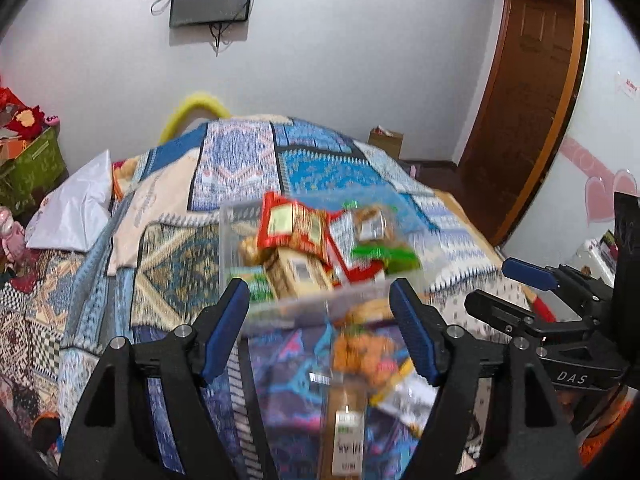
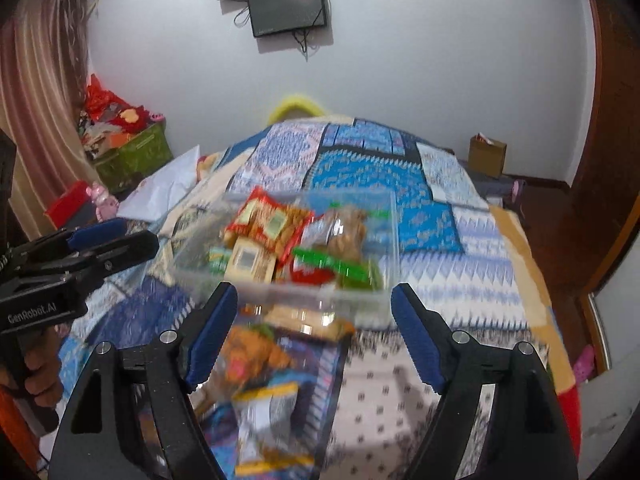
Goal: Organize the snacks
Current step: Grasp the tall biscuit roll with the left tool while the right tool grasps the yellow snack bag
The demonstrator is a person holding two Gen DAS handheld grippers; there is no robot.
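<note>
Jaws apart; one snack bin (image 1: 232, 236).

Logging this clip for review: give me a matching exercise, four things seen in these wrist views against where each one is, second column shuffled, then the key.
Things
1. clear container
2. dark screen
3. green crate
4. packets outside the container

Places
A. on the wall above the bed
B. on the bedspread, nearer the cameras than the container
C. on the bed, holding red and green snack packs
D. beside the curtain, left of the bed

Pairs: 1-C, 2-A, 3-D, 4-B
</note>
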